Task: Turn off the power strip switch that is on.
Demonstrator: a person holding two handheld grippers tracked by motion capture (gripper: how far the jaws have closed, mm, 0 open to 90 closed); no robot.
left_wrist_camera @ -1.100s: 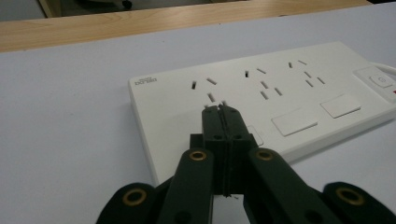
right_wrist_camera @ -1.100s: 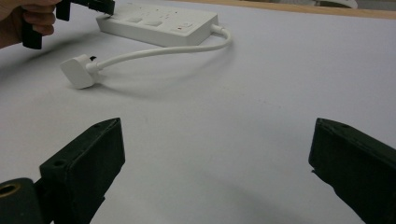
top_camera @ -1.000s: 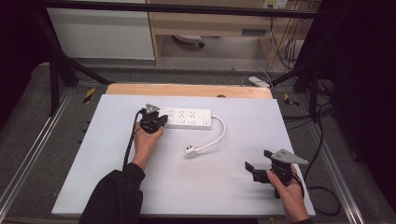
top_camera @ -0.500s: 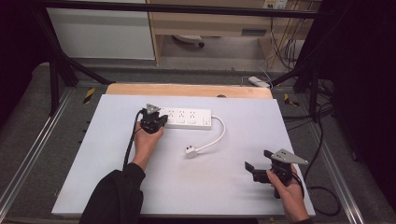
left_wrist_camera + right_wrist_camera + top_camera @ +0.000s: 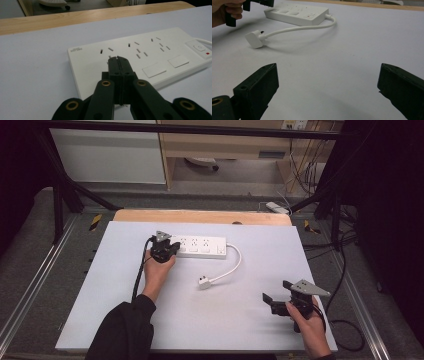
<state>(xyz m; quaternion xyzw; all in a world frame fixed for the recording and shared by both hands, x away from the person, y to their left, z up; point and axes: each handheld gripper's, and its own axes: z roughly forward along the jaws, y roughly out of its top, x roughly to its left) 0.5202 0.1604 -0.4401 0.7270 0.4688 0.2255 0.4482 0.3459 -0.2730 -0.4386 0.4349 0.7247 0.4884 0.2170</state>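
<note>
Lying under closed fingers [image 5: 118, 58] – power strip [image 5: 140, 57] (touching?)

White power strip [image 5: 200, 246] flat at the table's far side, cord curling to its loose plug [image 5: 204, 281].

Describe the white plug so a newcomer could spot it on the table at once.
Start at the white table and find the long white power strip near its far edge. A white cord curves from the strip's right end toward the middle of the table and ends in the plug. It is the small white block lying loose, untouched by either gripper.
</note>
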